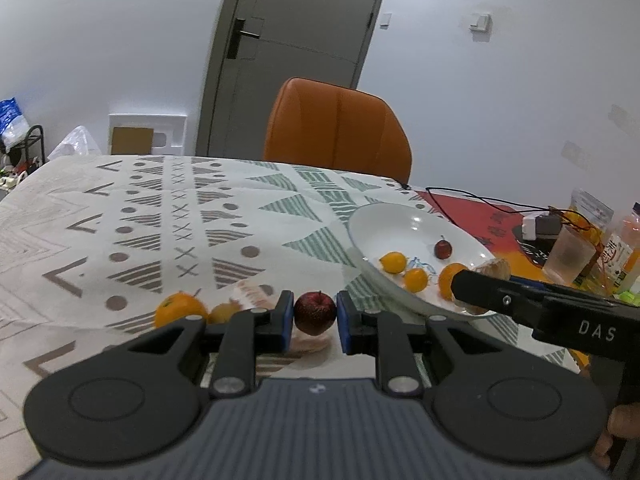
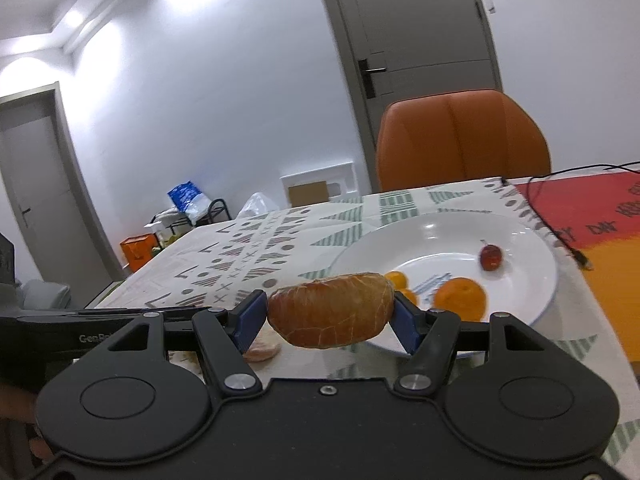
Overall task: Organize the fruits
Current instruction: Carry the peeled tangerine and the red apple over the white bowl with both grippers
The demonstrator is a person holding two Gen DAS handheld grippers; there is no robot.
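Left gripper (image 1: 315,315) clamps a small red apple (image 1: 315,312) between its pads; right gripper (image 2: 330,312) grips a peeled orange (image 2: 331,310) beside the white plate (image 2: 536,280).

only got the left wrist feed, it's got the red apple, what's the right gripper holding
Observer: The right gripper is shut on a peeled orange piece, pinched at both ends.
Operator: is it over the plate yet
Observer: It sits in front of the near rim of the white plate; whether it is over the rim I cannot tell.
Operator: anything left on the table under it
Observer: Yes, a smaller peeled segment lies on the tablecloth, below the gripper's left finger.
Operator: room on the plate?
Observer: Likely: the far half is bare apart from one small red fruit.
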